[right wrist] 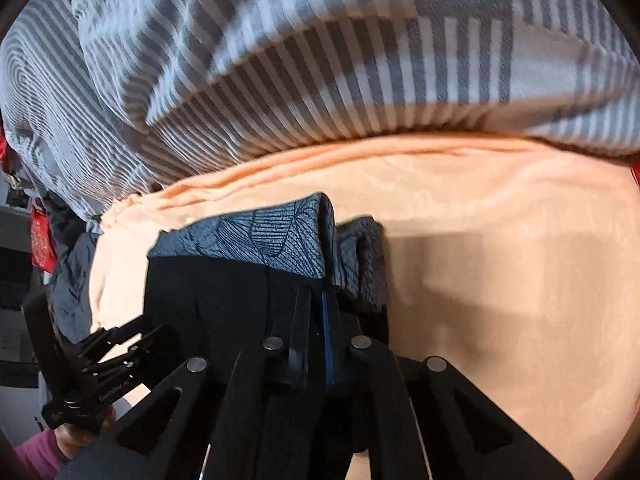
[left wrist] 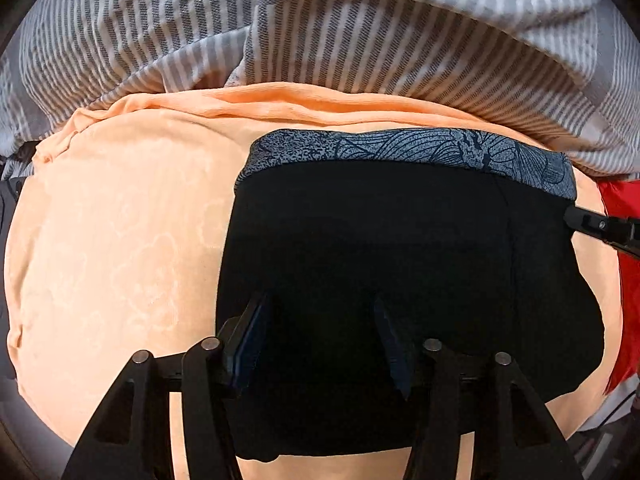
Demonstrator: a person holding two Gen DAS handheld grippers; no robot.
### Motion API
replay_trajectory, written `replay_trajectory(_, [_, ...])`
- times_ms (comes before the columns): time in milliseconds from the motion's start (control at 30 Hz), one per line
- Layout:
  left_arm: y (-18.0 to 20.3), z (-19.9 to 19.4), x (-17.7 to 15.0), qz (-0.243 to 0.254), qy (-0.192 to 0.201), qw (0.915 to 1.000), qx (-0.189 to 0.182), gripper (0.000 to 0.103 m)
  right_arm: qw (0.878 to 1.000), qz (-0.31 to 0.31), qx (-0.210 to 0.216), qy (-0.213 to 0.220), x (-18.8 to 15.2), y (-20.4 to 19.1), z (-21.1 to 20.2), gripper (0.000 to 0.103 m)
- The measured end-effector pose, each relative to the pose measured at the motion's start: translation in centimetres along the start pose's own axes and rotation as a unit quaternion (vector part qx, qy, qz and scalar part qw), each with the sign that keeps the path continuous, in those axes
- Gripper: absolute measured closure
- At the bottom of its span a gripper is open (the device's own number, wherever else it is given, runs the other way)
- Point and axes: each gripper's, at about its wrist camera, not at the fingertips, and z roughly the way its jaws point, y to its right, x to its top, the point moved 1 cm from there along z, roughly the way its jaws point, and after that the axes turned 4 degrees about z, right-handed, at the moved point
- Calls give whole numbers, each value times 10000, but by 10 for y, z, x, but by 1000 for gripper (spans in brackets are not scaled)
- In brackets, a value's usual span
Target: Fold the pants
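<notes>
Black pants (left wrist: 400, 248) with a patterned grey waistband (left wrist: 420, 152) lie on the peach sheet (left wrist: 120, 240). Left gripper (left wrist: 320, 332) hovers over them, jaws apart; right gripper (right wrist: 320, 312) is clamped on their waistband-side edge.

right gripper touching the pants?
Touching. The right wrist view shows the right gripper with its fingers shut on the edge of the black pants, just below the patterned waistband.
</notes>
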Motion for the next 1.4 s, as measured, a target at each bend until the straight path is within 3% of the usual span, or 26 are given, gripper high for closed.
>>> replay_trajectory(367, [1,4,4,-78,6,10000,-17,47,9994,-166,-289,-99,-30,1,-15,98])
replay_trajectory(667, [5,2,2,-52,65,10000,49,46,9996,167,-172,143,-74,2,-45,98])
replay_trajectory(833, [6,1,0,-40,106,9999,97,46,9985,-140,-510,-113,-97,-6,-27,94])
replay_trajectory(1133, [8,2,0,-49,117,9998,131,45,9978,-189,-600,-229,-104,2,-15,94])
replay_trajectory(1167, [8,2,0,-50,112,9998,133,44,9975,-204,-625,-247,-104,2,-14,94])
replay_trajectory(1233, [8,3,0,-60,67,9999,108,28,9975,-168,-636,-261,-104,4,-13,94])
replay_trajectory(1400, [8,4,0,-65,71,9999,85,27,9973,-74,-687,-264,-107,6,-13,94])
